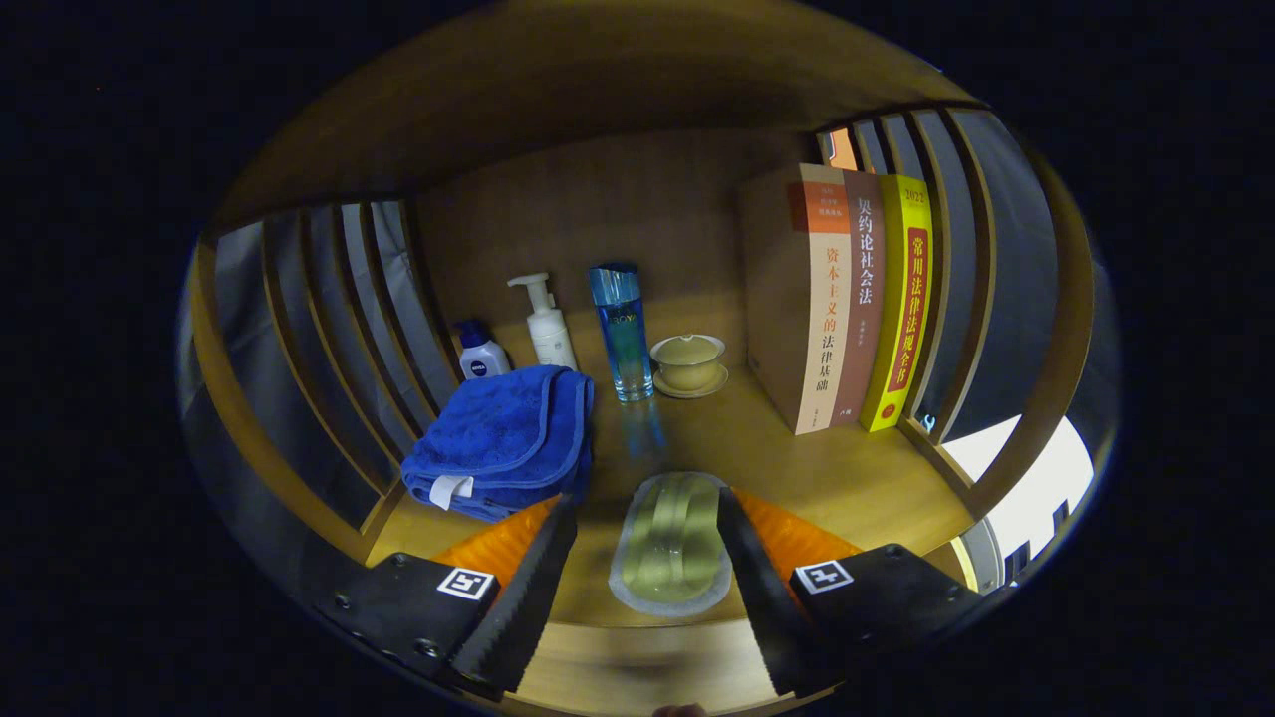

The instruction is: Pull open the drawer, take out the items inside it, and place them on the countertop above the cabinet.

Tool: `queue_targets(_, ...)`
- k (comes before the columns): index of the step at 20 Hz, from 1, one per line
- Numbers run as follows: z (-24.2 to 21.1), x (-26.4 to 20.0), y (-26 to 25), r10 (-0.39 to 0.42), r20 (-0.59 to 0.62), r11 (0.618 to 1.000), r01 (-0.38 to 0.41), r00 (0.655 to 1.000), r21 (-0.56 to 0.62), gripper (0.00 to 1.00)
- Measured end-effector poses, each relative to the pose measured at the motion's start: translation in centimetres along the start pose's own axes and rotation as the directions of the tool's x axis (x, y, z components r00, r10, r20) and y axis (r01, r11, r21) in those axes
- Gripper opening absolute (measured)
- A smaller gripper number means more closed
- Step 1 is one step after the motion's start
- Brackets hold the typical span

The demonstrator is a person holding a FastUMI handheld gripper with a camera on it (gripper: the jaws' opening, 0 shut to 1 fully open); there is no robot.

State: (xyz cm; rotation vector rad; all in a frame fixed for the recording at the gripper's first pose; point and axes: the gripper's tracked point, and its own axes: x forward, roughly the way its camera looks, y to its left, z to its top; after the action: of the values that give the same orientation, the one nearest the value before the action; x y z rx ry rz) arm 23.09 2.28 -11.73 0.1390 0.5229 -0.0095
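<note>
Gripper view looks into a wooden shelf nook, with the tongs (645,558) spread apart above the counter (847,478). Between the fingers lies an oval, pale green clear dish (672,548) — a soap-dish sort of thing — resting flat on the wood; the fingers stand on either side of it, and whether either touches it cannot be told. Just ahead of the left finger sits a folded blue towel (503,438). Beyond the towel stand a small blue-capped bottle (482,351) and a white pump bottle (545,324). Straight ahead, past the dish, rises a tall blue glass bottle (619,329), and beside it a lidded cup on a saucer (688,363). Ahead of the right finger, three books (857,309) stand upright against the slatted side wall (961,259).
</note>
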Motion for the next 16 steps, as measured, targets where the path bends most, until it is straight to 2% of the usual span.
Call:
queue_targets(5, 1.3, -1.6, 0.5, 0.003, 0.049, 0.999, -0.002, 0.999, -0.032, 0.94)
queue_targets(9, 4.1, -5.3, 1.7, 0.028, 0.152, 0.998, -0.019, 0.988, -0.059, 0.94)
queue_targets(12, 6.8, -9.2, 2.8, 0.059, 0.241, 0.997, -0.044, 0.969, -0.069, 0.94)
queue_targets(16, 9.3, -15.0, 4.1, 0.114, 0.359, 0.991, -0.083, 0.926, -0.102, 0.94)
